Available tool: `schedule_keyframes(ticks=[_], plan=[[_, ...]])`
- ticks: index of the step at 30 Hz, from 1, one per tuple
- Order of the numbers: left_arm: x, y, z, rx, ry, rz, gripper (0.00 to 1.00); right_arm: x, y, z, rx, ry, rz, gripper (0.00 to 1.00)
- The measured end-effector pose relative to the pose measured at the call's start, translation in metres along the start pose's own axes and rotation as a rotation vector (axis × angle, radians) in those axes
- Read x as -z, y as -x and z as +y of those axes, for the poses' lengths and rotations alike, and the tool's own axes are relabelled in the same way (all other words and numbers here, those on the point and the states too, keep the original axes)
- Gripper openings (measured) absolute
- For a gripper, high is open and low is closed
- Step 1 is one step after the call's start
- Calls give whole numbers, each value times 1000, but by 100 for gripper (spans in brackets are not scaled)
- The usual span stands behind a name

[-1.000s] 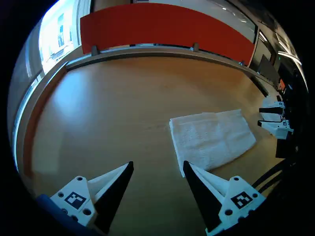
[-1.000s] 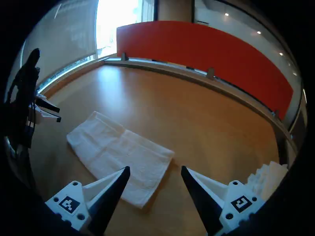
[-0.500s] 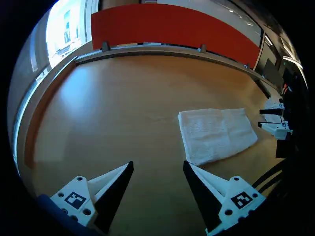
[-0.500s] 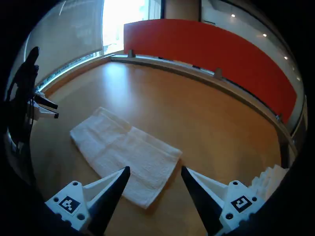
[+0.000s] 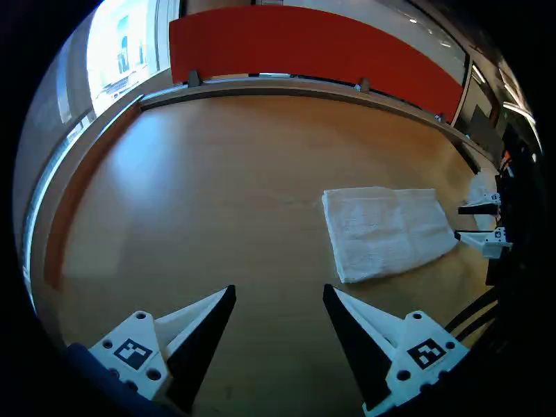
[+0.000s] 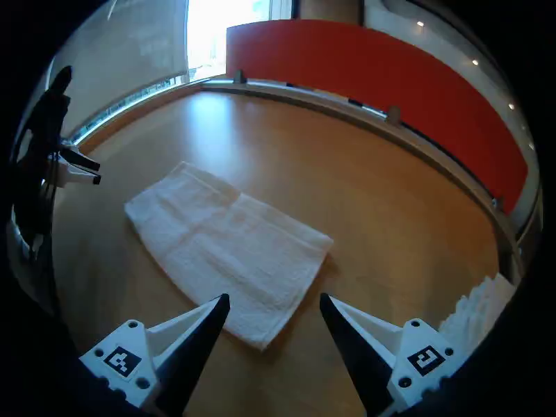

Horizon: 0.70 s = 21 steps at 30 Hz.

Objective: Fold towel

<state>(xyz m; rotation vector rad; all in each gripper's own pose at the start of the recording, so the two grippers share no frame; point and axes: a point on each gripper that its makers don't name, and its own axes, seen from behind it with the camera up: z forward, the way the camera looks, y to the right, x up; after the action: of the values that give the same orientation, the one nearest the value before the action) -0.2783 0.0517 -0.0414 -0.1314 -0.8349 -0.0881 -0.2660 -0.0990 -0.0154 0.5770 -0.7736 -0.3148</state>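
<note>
The towel (image 6: pixel 222 243) lies flat on the wooden bench (image 5: pixel 208 181), well short of the red screen (image 5: pixel 313 45) that stands along the bench's far edge. It is a white oblong with a faint line across its middle, so it looks to be folded at least once already. The left gripper (image 5: pixel 278 288) hovers on the side of the towel away from the red screen and off one short end; its jaws are spread wide with nothing between them. The right gripper (image 6: pixel 273 297) hangs over the towel's corner farthest from the red screen, its jaws likewise wide apart and empty. Neither touches the cloth. By my reading this is a pause between folds, or the approach to the next one, with both tools free and the towel settled. If another fold is wanted, each gripper would need to come down on a corner of one short end, pinch through every layer, then lift and carry that end over the other one evenly so the edges meet. A second pile of white cloth (image 6: pixel 479 306) sits beside the right gripper, well apart from the red screen
</note>
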Motion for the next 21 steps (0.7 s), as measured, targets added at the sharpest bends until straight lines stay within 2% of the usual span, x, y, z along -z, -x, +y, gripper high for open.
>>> schedule_keyframes(ticks=[10,19,21], plan=[[6,10,-7,7,-8,-9,93,1,29,-8,15,-17,-46,99],[8,16,-10,16,-12,-12,93,4,41,-13,44,-51,-80,82],[8,17,-10,20,-11,-13,93,5,42,-13,51,-56,-84,76]])
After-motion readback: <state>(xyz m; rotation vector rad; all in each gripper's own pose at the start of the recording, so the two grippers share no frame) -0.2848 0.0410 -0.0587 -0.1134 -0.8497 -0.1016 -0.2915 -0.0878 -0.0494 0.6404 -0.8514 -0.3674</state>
